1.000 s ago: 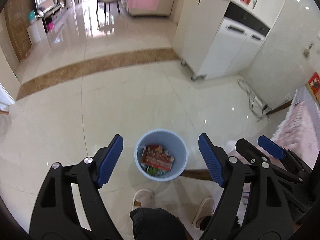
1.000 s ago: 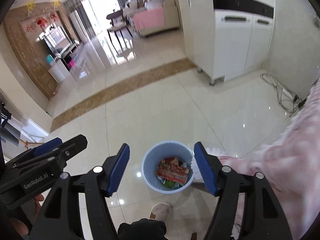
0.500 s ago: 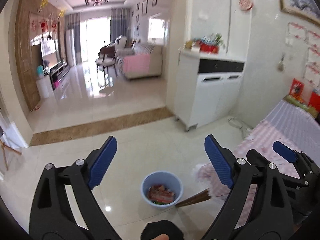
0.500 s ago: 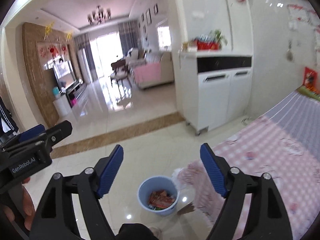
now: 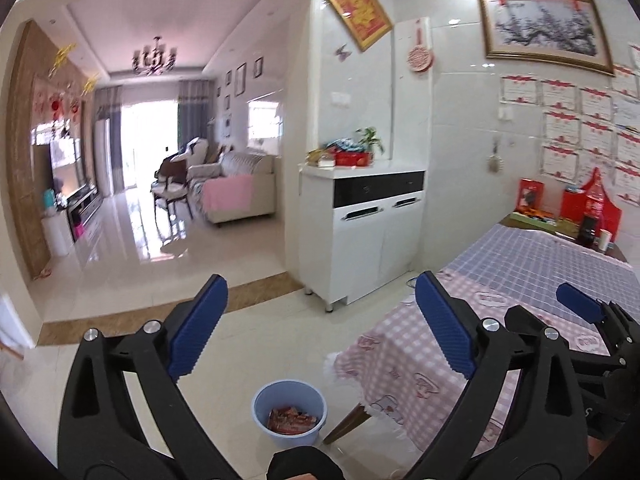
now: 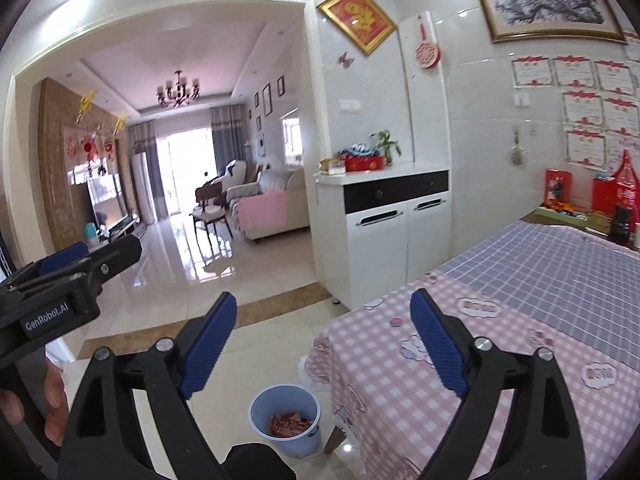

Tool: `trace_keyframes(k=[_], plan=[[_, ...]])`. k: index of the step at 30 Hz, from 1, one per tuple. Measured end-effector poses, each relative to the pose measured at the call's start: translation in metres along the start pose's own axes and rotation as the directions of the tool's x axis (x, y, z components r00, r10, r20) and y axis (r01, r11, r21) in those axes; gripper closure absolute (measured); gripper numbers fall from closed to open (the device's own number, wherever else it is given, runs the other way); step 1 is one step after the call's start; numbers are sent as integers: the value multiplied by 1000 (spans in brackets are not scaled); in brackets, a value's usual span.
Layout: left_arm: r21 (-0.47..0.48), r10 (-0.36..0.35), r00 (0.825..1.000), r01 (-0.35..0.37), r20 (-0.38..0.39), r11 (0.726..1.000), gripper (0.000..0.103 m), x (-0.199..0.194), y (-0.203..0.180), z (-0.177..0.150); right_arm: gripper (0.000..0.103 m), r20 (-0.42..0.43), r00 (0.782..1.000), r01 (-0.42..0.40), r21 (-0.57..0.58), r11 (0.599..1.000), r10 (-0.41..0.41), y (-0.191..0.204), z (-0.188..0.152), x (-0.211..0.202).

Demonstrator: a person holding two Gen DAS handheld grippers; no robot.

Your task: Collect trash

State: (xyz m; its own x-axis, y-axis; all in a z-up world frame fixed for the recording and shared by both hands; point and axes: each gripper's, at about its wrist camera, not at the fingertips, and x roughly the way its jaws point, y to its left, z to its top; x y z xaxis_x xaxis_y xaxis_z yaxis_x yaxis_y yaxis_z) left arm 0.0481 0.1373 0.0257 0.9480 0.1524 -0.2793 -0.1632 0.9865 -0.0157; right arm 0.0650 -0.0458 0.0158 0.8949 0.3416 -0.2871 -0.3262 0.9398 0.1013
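A light blue bin (image 5: 289, 416) stands on the floor below both grippers, with red wrappers (image 5: 289, 420) inside; it also shows in the right wrist view (image 6: 285, 420) with the wrappers (image 6: 289, 424). My left gripper (image 5: 320, 328) is open and empty, high above the bin. My right gripper (image 6: 322, 340) is open and empty, beside the left one. The right gripper shows at the right edge of the left wrist view (image 5: 580, 308).
A table with a pink and purple checked cloth (image 6: 500, 320) stands right of the bin, with a cola bottle (image 6: 624, 204) and red boxes at its far end. A white cabinet (image 5: 360, 232) stands against the wall. Glossy tile floor (image 5: 160, 248) runs to a sofa.
Both grippers have risen and tilted up from looking straight down into the bin. The bin now sits low in both views and the table and walls have come into sight.
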Motion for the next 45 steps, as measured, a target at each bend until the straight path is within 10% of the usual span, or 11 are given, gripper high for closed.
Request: trace_keyframes(k=[45], plan=[[53,-100,991,96,84,994,10,-60,-33,-11,11,114,990,86,-18,996,-83,4,0,-93]])
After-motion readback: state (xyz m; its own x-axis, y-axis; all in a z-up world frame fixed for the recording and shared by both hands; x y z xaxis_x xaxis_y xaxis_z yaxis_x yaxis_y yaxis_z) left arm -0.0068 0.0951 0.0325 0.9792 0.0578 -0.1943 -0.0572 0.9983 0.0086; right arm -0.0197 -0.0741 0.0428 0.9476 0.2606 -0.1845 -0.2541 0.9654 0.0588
